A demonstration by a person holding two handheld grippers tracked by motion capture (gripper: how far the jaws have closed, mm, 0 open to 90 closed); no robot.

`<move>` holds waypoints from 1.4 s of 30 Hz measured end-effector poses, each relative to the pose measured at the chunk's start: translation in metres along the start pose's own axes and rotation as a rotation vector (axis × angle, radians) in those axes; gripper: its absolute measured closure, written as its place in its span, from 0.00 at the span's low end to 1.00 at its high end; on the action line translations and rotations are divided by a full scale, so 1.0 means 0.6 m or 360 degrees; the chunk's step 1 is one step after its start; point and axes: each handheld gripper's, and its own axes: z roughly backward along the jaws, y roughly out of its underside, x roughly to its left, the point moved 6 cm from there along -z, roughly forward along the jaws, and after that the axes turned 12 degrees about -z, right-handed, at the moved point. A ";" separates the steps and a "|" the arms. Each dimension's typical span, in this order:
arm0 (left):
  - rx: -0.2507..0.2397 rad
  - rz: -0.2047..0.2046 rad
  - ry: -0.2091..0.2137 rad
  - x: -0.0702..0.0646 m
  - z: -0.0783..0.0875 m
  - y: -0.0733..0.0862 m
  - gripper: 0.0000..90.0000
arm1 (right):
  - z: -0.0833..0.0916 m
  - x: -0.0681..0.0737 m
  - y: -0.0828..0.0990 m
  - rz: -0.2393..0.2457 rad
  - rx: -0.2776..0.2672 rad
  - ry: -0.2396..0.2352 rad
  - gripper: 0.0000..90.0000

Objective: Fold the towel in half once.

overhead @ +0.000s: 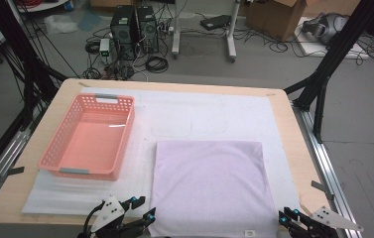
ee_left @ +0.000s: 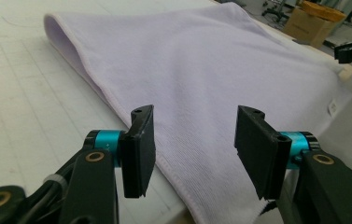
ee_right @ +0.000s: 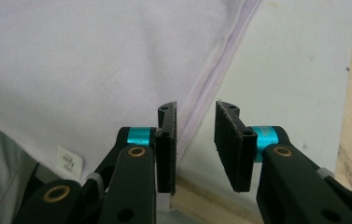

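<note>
Lilac towel [overhead: 208, 184] flat on white-padded table [overhead: 283, 129], both tools [overhead: 142, 214] [overhead: 288, 218] open, cabled grey floor behind.

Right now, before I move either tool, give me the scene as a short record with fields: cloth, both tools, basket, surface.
cloth: lilac towel, folded flat on the white mat, small tag at its near edge
left tool: at the towel's near left corner, jaws open, nothing gripped
right tool: at the towel's near right corner, jaws open, hem just ahead of the gap, not pinched
basket: pink basket, left of the towel, apart from it, empty
surface: wooden table under the mat
</note>
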 end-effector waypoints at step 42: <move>0.0187 0.0124 -0.0202 0.166 -0.178 -0.048 0.47 | -0.112 -0.019 -0.095 0.0227 -0.0041 0.0093 0.71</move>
